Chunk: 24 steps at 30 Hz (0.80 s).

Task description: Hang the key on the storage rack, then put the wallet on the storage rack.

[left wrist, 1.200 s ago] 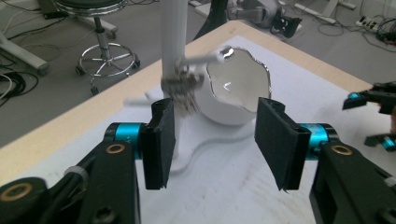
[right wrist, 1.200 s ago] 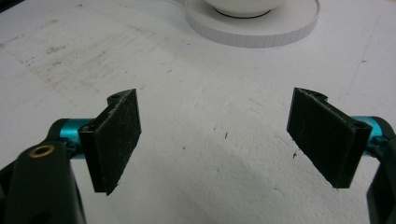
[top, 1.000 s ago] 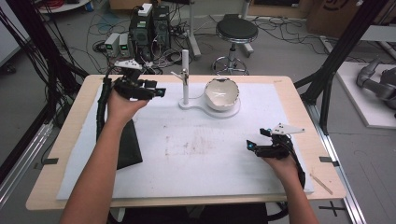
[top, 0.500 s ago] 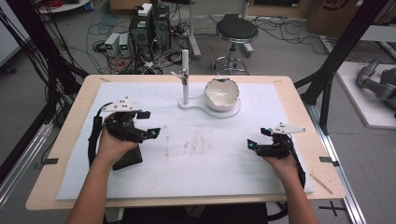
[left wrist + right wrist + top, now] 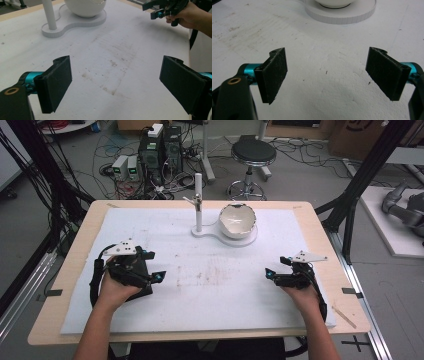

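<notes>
A pale wooden tabletop point(image 5: 320, 232) fills the middle of the high view, covered almost edge to edge by a white foam mat point(image 5: 210, 285) marked with faint brownish smudges near its centre. In the upper middle of that frame, a white bowl with a chipped-looking rim point(image 5: 237, 220) sits on a flat white figure-eight base point(image 5: 206, 231), and a thin white upright post point(image 5: 198, 202) rises from the smaller lobe of the same base, just left of the bowl. The left gripper point(image 5: 150, 275) is at the lower left of the frame, held in the person's left hand point(image 5: 116, 287) low over the mat, with a dark flat object partly visible under the hand; what it is cannot be told. Its black fingers point(image 5: 56, 83) stand wide apart with nothing between them, bare mat showing in the gap in the left gripper view, where the bowl and post appear in the upper left. The right gripper point(image 5: 272, 276) is at the lower right of the high view, gripped by the right hand point(image 5: 302, 295) and pointing toward the frame's left. Its fingers point(image 5: 274, 75) are likewise spread wide and empty over the mat, with the base's round edge at the top of the right gripper view. The two grippers are well apart from each other and from the bowl.
</notes>
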{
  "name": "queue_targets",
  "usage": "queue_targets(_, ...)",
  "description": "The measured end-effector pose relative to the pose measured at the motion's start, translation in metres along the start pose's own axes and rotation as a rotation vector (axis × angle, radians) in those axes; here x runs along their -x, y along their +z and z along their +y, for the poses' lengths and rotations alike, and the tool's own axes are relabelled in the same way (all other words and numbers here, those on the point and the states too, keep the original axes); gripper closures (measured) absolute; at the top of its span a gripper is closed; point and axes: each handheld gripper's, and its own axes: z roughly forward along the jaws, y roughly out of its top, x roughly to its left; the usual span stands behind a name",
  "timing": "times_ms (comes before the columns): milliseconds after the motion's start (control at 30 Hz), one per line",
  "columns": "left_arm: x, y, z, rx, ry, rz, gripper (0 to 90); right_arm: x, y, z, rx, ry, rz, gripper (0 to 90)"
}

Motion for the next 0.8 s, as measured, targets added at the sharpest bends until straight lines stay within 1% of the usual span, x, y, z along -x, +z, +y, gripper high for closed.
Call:
queue_targets(100,-0.001,-0.004,0.000,0.006,-0.003,0.013,10.8,0.000,0.003,0.000,-0.013,-0.001,0.004,17.9)
queue_targets(267,-0.007,-0.011,-0.003,0.014,-0.043,0.041,10.9,-0.002,0.003,0.000,-0.018,-0.006,0.005,17.9)
queue_targets(367,-0.013,-0.018,-0.008,0.021,-0.066,0.076,10.9,-0.001,0.002,0.000,-0.007,-0.005,0.000,17.9)
queue_targets(500,-0.025,-0.027,-0.019,0.010,-0.105,0.124,10.9,-0.001,0.002,0.000,-0.008,-0.001,-0.002,17.9)
queue_targets(600,-0.034,-0.036,-0.028,0.016,-0.156,0.163,11.0,-0.001,0.003,0.000,-0.013,-0.011,-0.005,17.9)
queue_targets(633,-0.037,-0.039,-0.032,0.018,-0.178,0.171,11.1,-0.001,0.003,0.000,-0.015,-0.014,-0.006,17.9)
queue_targets(700,-0.041,-0.043,-0.041,0.010,-0.220,0.198,11.1,-0.001,0.002,0.000,-0.012,-0.014,-0.005,17.9)
queue_targets(800,-0.044,-0.048,-0.056,-0.008,-0.273,0.239,11.1,-0.001,0.002,0.000,-0.007,-0.010,-0.004,17.9)
